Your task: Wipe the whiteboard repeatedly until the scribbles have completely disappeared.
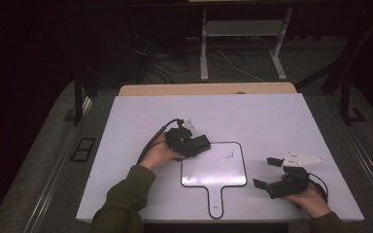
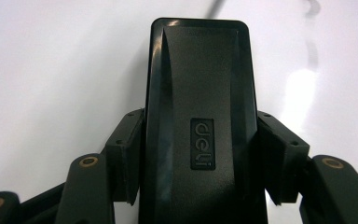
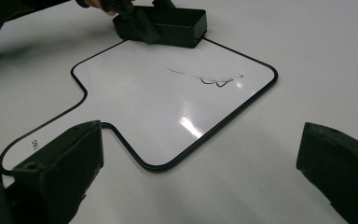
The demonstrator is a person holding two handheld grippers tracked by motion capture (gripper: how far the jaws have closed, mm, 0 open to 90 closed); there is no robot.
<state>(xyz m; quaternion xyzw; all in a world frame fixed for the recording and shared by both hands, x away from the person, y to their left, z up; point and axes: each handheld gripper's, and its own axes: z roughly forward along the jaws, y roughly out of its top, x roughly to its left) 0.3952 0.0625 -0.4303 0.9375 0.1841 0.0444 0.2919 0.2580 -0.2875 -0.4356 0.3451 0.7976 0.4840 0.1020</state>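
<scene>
Black eraser (image 2: 198,126) gripped in left claw (image 2: 200,154) — "deli" logo legible, right claw (image 3: 200,186) wide, whiteboard (image 3: 168,112) scribbled.

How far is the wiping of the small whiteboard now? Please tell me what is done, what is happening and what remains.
Done: the left tongs are shut on the black eraser, which sits at the upper left corner of the paddle-shaped whiteboard. In hand: bringing the eraser onto the board. Left: the black marker scribble is not yet wiped. The right tongs are open beside the board, holding nothing.
</scene>
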